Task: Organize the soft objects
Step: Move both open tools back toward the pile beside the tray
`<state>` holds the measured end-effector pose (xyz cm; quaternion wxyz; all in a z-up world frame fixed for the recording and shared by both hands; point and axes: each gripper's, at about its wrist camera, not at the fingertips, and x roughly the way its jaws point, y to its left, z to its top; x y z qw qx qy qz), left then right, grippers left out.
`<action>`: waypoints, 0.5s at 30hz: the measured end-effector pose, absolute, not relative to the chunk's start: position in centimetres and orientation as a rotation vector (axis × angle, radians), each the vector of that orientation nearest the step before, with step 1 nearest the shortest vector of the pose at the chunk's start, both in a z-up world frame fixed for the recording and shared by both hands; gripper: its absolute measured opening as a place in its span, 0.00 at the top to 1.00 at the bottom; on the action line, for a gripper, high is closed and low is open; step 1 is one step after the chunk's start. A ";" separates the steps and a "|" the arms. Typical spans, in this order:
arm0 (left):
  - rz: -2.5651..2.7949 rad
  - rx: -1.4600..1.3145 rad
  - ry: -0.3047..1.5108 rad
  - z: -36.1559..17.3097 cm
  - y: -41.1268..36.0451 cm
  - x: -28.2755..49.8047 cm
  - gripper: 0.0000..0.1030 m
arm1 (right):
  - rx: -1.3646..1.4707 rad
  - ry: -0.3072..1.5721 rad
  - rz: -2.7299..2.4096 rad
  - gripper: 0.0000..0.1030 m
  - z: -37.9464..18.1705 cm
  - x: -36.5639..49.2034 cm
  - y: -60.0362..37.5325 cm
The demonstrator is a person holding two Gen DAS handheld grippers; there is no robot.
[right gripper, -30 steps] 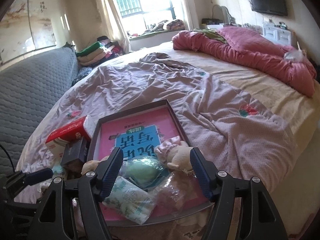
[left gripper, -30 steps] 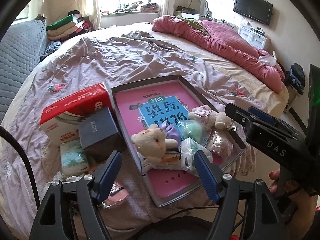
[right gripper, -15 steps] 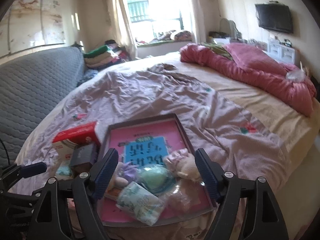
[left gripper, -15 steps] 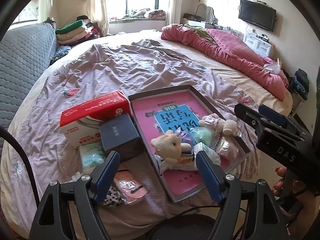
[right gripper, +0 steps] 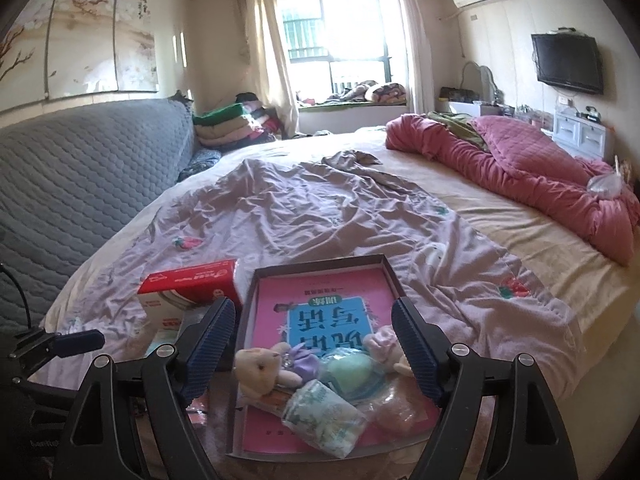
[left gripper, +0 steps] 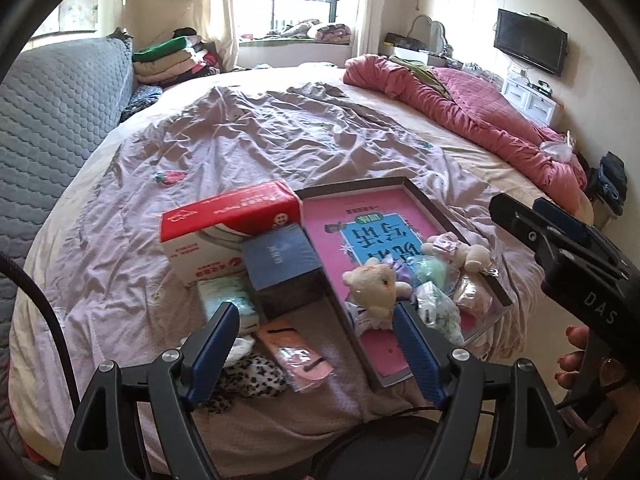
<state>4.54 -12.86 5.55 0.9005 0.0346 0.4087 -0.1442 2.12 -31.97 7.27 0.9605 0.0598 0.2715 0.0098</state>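
On the near edge of the bed, over a wrinkled mauve sheet (left gripper: 248, 140), lies a shallow dark-rimmed box tray (right gripper: 316, 266) lined with a pink and blue printed cover. Soft things are heaped at its near end: a cream plush bear (left gripper: 374, 284), a lilac fabric pouch (right gripper: 303, 362) touching it, a mint-green round pad in clear wrap (right gripper: 352, 372), a second pale plush toy with a pink frill (left gripper: 460, 250) at the tray's right side, a white floral-print packet (right gripper: 324, 414) and a peach item in a clear bag (right gripper: 394, 406).

Left of the tray stand a red and white carton (left gripper: 228, 220) and, just in front of it, a dark blue box (left gripper: 280, 264). Nearer still, on the sheet outside the tray, lie a pale green packet (left gripper: 222, 294), a pink wrapped item (left gripper: 292, 356) and a leopard-print cloth (left gripper: 248, 380).

The left tongs (left gripper: 316, 350) hover above the sheet with jaws spread wide and nothing between them. The right tongs (right gripper: 312, 344) hang over the tray's near end; their jaws have just been opening and grip nothing. A folded rose quilt (right gripper: 520, 172) lies far right.
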 end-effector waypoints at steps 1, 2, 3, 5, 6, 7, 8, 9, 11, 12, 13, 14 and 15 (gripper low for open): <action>-0.297 0.065 0.847 5.6 -12.5 4.5 0.24 | 0.116 0.549 0.025 0.21 7.4 2.0 -31.7; -0.292 0.056 0.848 5.7 -12.1 4.5 0.24 | 0.113 0.549 0.028 0.21 7.4 2.0 -31.5; -0.288 0.053 0.849 5.7 -11.9 4.5 0.24 | 0.107 0.550 0.032 0.21 7.6 2.0 -31.2; -0.278 0.047 0.845 5.9 -11.2 4.5 0.24 | 0.102 0.548 0.044 0.21 7.8 1.9 -30.6; -0.275 0.044 0.844 5.9 -10.9 4.4 0.24 | 0.099 0.547 0.049 0.21 7.9 1.9 -30.3; -0.273 0.041 0.844 6.0 -10.5 4.4 0.24 | 0.096 0.545 0.053 0.20 8.0 1.9 -30.1; -0.267 0.039 0.844 6.0 -10.2 4.4 0.24 | 0.093 0.543 0.061 0.20 8.1 1.8 -29.7; -0.262 0.037 0.843 6.0 -9.8 4.4 0.24 | 0.090 0.541 0.066 0.20 8.3 1.8 -29.5; -0.252 0.029 0.847 6.0 -9.1 4.4 0.24 | 0.083 0.537 0.079 0.20 8.5 1.8 -28.9; -0.249 0.026 0.848 6.0 -8.8 4.4 0.24 | 0.080 0.537 0.084 0.20 8.5 1.8 -28.6; -0.242 0.022 0.850 6.0 -8.4 4.5 0.24 | 0.076 0.536 0.092 0.20 8.6 1.8 -28.3; -0.237 0.017 0.851 6.0 -8.0 4.5 0.24 | 0.074 0.536 0.097 0.20 8.7 1.8 -28.1; -0.233 0.015 0.851 6.0 -7.7 4.5 0.24 | 0.069 0.536 0.105 0.20 8.7 1.8 -27.7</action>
